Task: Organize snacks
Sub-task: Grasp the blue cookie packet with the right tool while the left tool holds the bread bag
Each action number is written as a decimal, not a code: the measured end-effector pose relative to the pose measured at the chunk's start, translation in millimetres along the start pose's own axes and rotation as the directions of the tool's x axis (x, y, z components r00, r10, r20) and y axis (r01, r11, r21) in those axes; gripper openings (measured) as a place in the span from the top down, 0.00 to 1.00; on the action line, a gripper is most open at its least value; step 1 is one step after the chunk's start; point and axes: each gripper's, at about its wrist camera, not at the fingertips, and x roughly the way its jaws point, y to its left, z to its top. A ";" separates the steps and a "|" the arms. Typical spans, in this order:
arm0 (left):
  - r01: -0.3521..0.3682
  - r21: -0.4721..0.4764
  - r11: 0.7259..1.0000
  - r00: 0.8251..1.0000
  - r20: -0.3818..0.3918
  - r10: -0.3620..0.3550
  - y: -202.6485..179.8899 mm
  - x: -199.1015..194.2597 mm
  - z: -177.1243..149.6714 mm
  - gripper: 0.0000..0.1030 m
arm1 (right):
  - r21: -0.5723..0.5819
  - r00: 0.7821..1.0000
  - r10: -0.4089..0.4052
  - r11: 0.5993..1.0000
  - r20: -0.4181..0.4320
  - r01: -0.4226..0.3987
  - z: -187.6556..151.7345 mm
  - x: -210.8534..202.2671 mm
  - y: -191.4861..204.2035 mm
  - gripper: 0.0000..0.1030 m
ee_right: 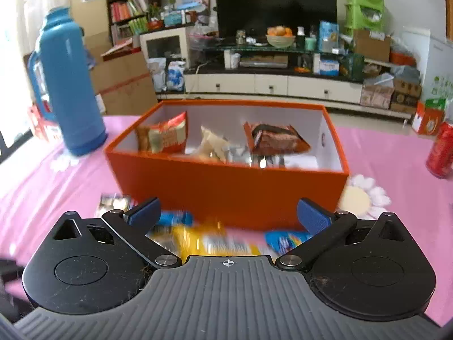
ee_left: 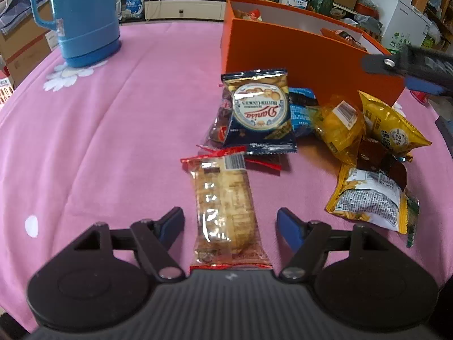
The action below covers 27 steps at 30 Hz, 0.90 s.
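Note:
An orange box (ee_left: 297,53) stands on the pink tablecloth and holds several snack packs (ee_right: 277,140). A pile of snacks lies in front of it: a blue butter cookie bag (ee_left: 259,113), yellow packs (ee_left: 393,124) and a white-and-yellow pack (ee_left: 368,201). A clear cracker pack (ee_left: 226,206) lies between the fingers of my open left gripper (ee_left: 230,223), not touched. My right gripper (ee_right: 228,212) is open and empty above the pile, facing the box (ee_right: 226,187); it also shows in the left wrist view (ee_left: 410,70).
A blue thermos (ee_left: 82,14) stands at the table's far left, also in the right wrist view (ee_right: 68,85). A red can (ee_right: 441,153) stands at the right. Blurred yellow and blue packs (ee_right: 215,240) lie under the right gripper.

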 end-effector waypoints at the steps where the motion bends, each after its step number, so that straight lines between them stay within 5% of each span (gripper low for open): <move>1: 0.000 -0.001 1.000 1.000 -0.001 0.000 -0.4 0.0 0.3 0.28 | 0.002 0.999 0.015 1.000 -0.031 -0.015 4.2 10.4 -0.8 0.17; 5: 0.010 -0.009 1.000 1.000 -0.004 -0.010 0.5 -0.9 1.0 0.28 | -0.127 0.987 -0.128 0.985 -0.100 0.115 -0.8 32.6 -4.0 0.19; 10: 0.022 -0.016 1.000 1.000 -0.002 -0.022 1.8 -0.2 1.1 0.28 | -0.045 0.973 -0.166 0.986 -0.163 0.160 -32.9 -9.0 -49.2 0.16; 15: 0.016 -0.002 1.000 1.000 -0.001 -0.016 -2.8 -3.0 -2.0 0.27 | -0.014 0.917 -0.297 0.952 -0.265 0.305 -77.5 -42.1 -93.7 0.16; 20: 0.016 -0.002 1.000 1.000 0.001 -0.016 -8.7 -6.9 -1.0 0.26 | 0.120 0.974 -0.146 0.978 -0.173 0.168 -69.9 -65.5 -91.6 0.16; 24: -0.008 0.028 1.000 1.000 0.014 0.007 -12.5 -12.7 0.9 0.25 | 0.063 0.972 -0.208 0.975 -0.107 0.215 -41.7 -28.5 -79.9 0.16; 27: -0.022 0.024 0.999 1.000 0.011 0.022 -9.7 -11.2 2.3 0.25 | 0.092 0.969 -0.176 0.977 -0.171 0.194 -23.9 16.1 -88.8 0.18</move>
